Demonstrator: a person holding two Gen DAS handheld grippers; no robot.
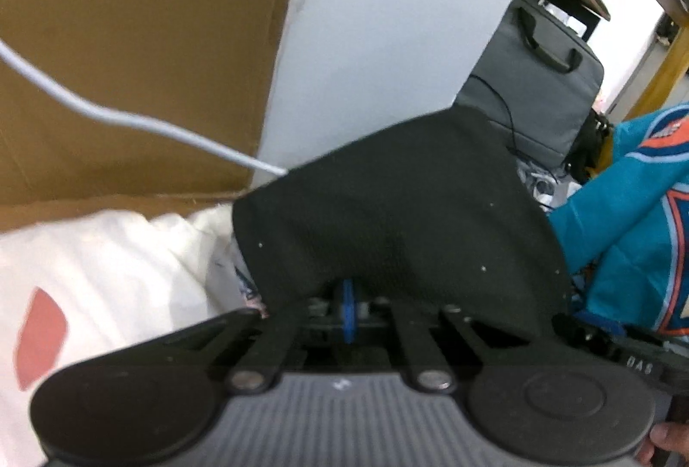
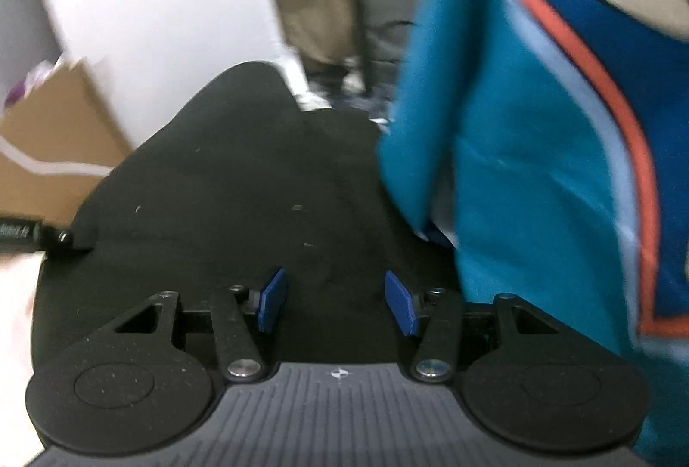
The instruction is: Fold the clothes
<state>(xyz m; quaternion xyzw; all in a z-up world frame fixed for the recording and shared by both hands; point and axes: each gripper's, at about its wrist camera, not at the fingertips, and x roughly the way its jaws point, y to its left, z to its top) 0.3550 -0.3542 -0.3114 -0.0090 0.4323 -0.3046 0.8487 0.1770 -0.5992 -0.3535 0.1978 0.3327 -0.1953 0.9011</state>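
Layout around the dark garment [image 1: 400, 221]

From my left wrist camera: cardboard box [image 1: 138, 79] behind-left of it, jersey [image 1: 633, 234] right, laptop bag [image 1: 538, 88] behind.

My left gripper [image 1: 348, 310] is matt black plastic with dull metal pivot pins and ribbed grey housing. The black cloth [image 1: 400, 217] over it is matt, finely knit, flecked with lint. Upper left of the frame, the box [image 1: 138, 79] is plain brown cardboard, matt. The white cloth [image 1: 107, 273] at lower left looks soft and matt. At the right edge, the jersey [image 1: 637, 217] is smooth teal fabric with a slight sheen. My right gripper [image 2: 336, 305] carries ribbed blue pads [image 2: 272, 305].
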